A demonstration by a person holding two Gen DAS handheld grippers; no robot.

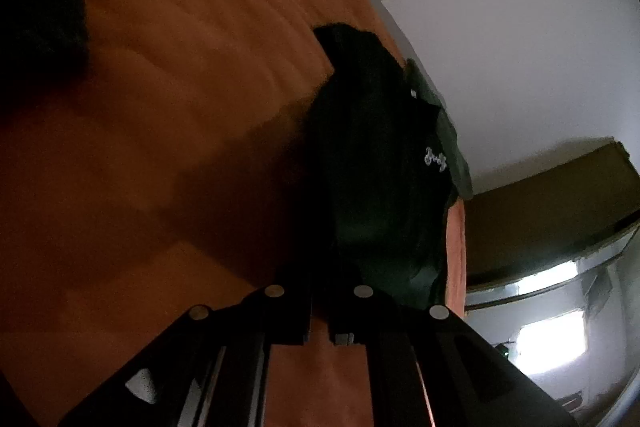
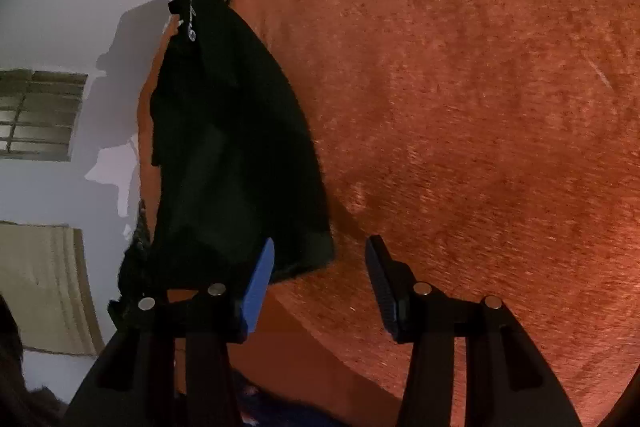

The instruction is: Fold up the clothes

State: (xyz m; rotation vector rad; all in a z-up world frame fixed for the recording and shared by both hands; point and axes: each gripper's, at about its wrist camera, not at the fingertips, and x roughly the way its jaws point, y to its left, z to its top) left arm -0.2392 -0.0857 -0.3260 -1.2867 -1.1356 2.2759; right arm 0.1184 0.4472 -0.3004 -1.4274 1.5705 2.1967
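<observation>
A dark green garment [image 1: 376, 163] with small white lettering lies bunched on an orange blanket [image 1: 160, 107]. My left gripper [image 1: 320, 291] is shut on the near end of the garment, with the fabric running from between its fingers. In the right wrist view the same garment [image 2: 232, 155] hangs and lies at the left over the blanket's edge. My right gripper [image 2: 320, 267] is open and empty, its blue-padded finger [image 2: 260, 287] touching the garment's lower hem and its black finger [image 2: 380, 283] over bare blanket [image 2: 480, 107].
Another dark cloth [image 1: 36, 7] lies at the blanket's upper left. White walls [image 1: 520, 27] rise beyond the blanket's edge. A brown cabinet top [image 1: 552, 203] and a bright window [image 1: 552, 343] are at the right. A barred window [image 2: 40, 115] and beige curtain [image 2: 40, 287] show at the left.
</observation>
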